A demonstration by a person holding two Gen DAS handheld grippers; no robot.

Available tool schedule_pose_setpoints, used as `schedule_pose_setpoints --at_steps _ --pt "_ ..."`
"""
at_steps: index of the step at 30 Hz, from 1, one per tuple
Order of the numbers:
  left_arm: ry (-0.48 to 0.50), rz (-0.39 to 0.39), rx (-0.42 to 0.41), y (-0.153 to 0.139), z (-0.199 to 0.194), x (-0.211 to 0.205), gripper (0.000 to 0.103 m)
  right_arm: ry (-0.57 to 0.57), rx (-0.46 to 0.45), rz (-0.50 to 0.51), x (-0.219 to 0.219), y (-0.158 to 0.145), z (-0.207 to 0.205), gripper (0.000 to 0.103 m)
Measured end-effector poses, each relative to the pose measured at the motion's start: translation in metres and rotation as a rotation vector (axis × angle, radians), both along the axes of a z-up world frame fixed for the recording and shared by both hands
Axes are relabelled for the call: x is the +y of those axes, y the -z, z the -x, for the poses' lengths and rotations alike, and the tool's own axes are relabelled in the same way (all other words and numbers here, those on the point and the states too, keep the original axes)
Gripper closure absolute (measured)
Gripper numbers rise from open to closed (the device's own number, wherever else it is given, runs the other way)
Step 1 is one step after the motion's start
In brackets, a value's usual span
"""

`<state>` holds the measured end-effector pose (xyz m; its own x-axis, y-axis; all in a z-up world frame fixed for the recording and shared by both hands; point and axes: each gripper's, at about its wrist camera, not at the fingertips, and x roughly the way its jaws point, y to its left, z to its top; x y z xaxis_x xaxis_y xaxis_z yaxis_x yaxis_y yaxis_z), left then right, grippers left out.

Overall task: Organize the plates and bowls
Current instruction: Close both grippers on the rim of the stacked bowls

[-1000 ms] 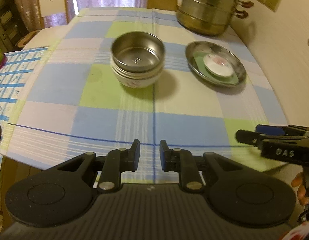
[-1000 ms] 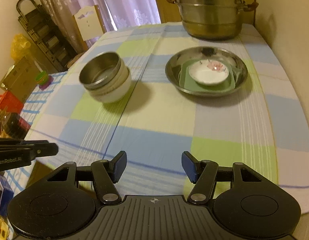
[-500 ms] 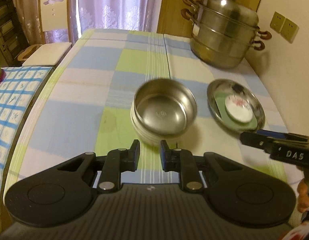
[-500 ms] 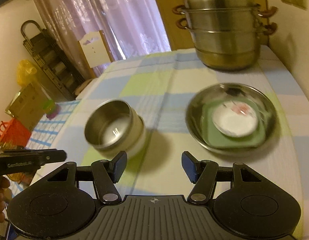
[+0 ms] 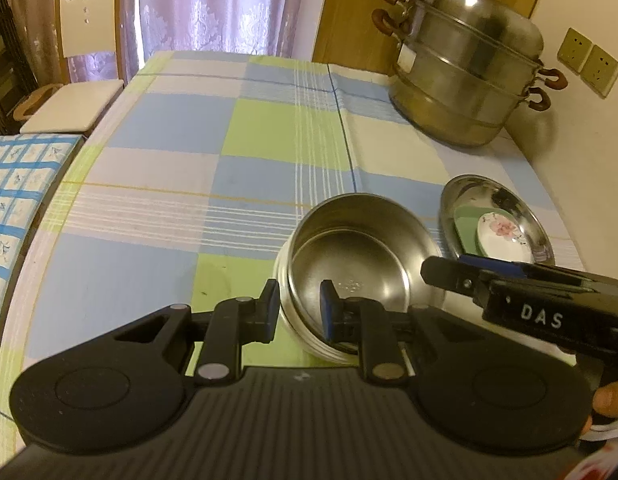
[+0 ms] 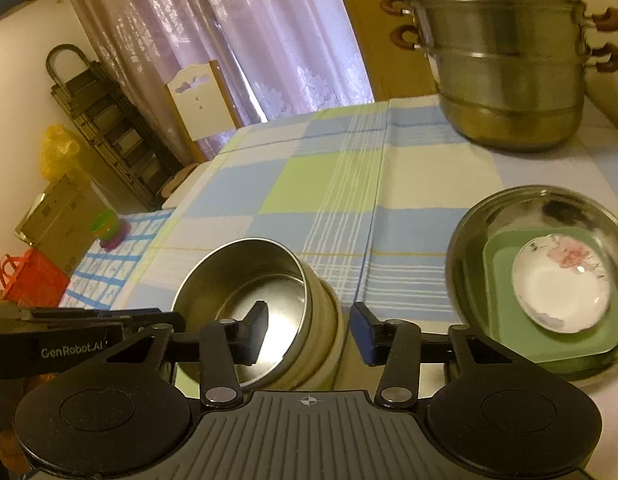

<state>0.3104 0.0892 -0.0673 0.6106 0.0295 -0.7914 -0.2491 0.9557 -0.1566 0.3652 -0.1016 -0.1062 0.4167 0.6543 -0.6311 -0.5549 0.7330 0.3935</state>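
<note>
On the left wrist view, I have the left gripper [image 5: 299,306] straddling the near wall of the steel bowl [image 5: 359,268], one pad outside and one inside; the gap is narrow, yet I cannot see the pads pressing on the metal, so I read these tongs as slightly open and holding nothing; the steel bowl sits nested in a pale ceramic bowl [image 5: 309,340] on the checked tablecloth [image 5: 169,168], and to its right the steel plate [image 5: 461,196] carries a green square dish [image 5: 465,226] and a small flowered saucer [image 5: 503,238]; the right gripper's fingers [image 5: 449,274] reach over the bowl's right rim (a steamer pot [image 5: 469,72] stands well apart at the back)

On the right wrist view, the right gripper [image 6: 309,326] spans the right wall of the bowl stack, its left pad inside the steel bowl [image 6: 245,300] and its right pad outside beside the ceramic bowl [image 6: 329,340]; its jaws have just been closing, with that wall between them, but a gap shows at the outer pad, so I call it open; the steel plate [image 6: 469,232] lies just right

I judge the step to be taking hold of the bowl stack from two sides; next I need both tongs closed firmly on the rim, then an even lift, since the nested bowls could slip or part
</note>
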Motion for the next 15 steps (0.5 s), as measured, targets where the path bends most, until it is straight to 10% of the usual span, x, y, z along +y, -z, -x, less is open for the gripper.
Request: schedule_pose_setpoints --at_steps 15 --pt "0.039 0.070 0.048 0.029 -0.019 0.017 0.091 0.046 0.092 -0.014 0.008 0.021 -0.023 0.090"
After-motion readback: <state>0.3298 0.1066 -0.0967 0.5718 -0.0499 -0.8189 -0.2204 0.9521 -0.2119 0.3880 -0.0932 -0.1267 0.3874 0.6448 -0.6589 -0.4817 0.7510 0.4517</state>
